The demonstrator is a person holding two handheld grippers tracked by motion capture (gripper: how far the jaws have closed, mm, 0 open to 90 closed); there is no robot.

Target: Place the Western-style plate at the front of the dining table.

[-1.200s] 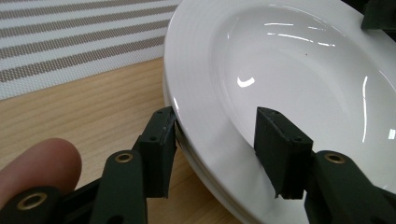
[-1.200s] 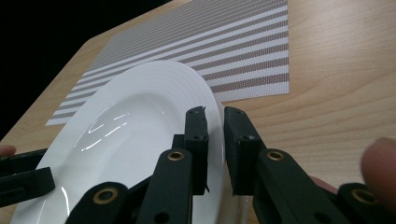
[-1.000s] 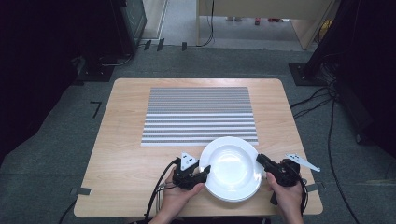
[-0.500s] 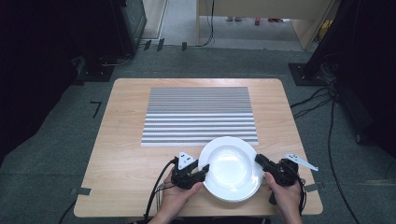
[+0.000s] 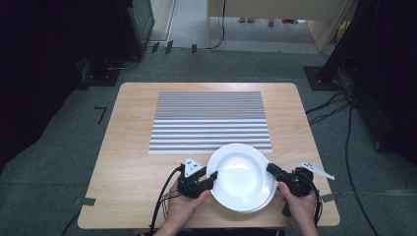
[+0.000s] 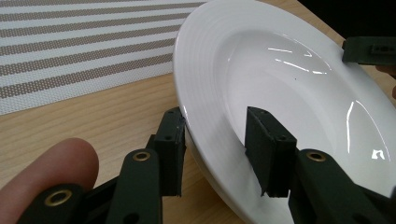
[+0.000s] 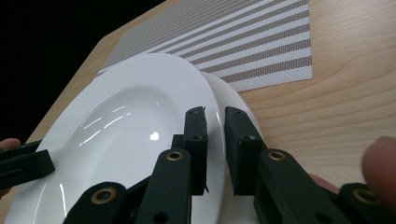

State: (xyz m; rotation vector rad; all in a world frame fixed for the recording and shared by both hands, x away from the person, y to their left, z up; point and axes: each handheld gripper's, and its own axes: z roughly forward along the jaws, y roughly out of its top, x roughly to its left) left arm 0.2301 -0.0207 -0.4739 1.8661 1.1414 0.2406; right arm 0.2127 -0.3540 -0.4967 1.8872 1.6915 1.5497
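On the table (image 5: 128,162), two stacked plates (image 5: 241,174)

Overhead view; two close plate-level (image 5: 241,177) views

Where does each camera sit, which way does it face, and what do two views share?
High view: above the person's side, facing forward and down on table, mat, plate; hands, left gripper, right gripper.
Left gripper view: on that gripper, along jaws just closing astride the plate's rim; a fingertip.
Right gripper view: on that gripper, along jaws shut on the rim; a fingertip.
Shared: plate and mat.
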